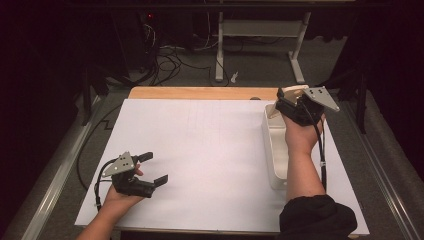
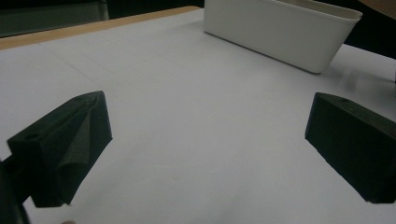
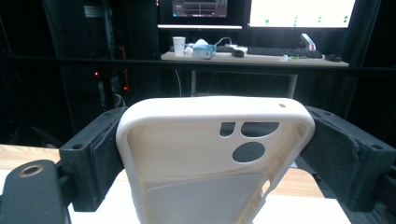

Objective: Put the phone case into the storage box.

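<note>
The right tongs [image 3: 212, 154] pinch a cream phone case [image 3: 210, 163] across its width, one black jaw pressed against each long side; the case is smooth, matte and slightly glossy at the rim, a shallow rounded-corner shell with its hollow side facing the right gripper view, and it carries a cluster of camera cut-outs near the top, two small slots above one round hole, plus a tiny hole in the upper edge; the jaw faces are padded with coarse dark foam, rough against the slick plastic; in the high view the case [image 1: 292, 91] is held up at the far right of the counter [image 1: 200, 150], above the far end of a white bin [image 1: 272, 150], a long rectangular plastic tub with thin walls and softly rounded corners; the counter is covered by a flat white sheet with a strip of pale wood showing along its far edge; the right hand [image 1: 300, 132] is raised from a forearm reaching up along the bin, a dark sleeve bunched at the elbow; the left tongs [image 1: 154, 169] are spread wide and hold nothing, their blocky wedge-shaped jaws hovering low over the bare sheet near the front left, pointing towards the bin, with the left hand [image 1: 122, 192] wrapped around the grip from below.
</note>
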